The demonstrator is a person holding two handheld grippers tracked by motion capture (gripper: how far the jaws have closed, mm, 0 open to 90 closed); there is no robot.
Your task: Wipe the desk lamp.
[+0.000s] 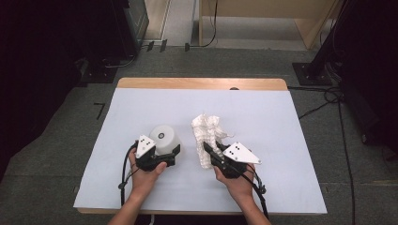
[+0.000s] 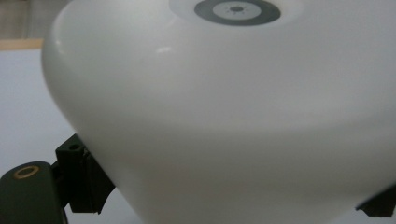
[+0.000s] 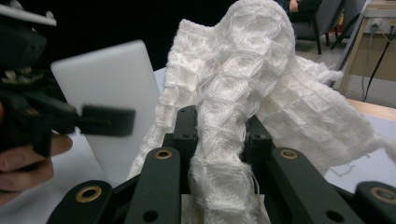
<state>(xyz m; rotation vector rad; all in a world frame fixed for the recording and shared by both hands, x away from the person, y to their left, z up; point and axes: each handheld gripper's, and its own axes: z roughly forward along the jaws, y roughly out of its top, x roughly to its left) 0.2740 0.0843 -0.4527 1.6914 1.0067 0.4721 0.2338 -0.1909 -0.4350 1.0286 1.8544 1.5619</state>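
Observation:
A white, rounded plastic container (image 1: 165,137) stands upside down left of the table's middle, with a grey ring on its upturned base (image 2: 237,10). My left gripper (image 1: 168,150) has its jaws wide around the container's lower wall, one on each side, and both touch it (image 2: 224,200). To the right a crumpled white waffle-weave cloth (image 1: 209,129) rises from the table. My right gripper (image 1: 211,152) is shut on a bunched fold of it (image 3: 218,126). In the right gripper view the container (image 3: 112,79) looks tilted, with a left jaw across its side.
A white sheet (image 1: 272,117) covers the wooden table, whose bare far edge (image 1: 202,83) shows at the back. Grey carpet surrounds it. Cables (image 1: 328,98) and a black stand base (image 1: 309,72) lie on the floor at the right; dark equipment stands at the left.

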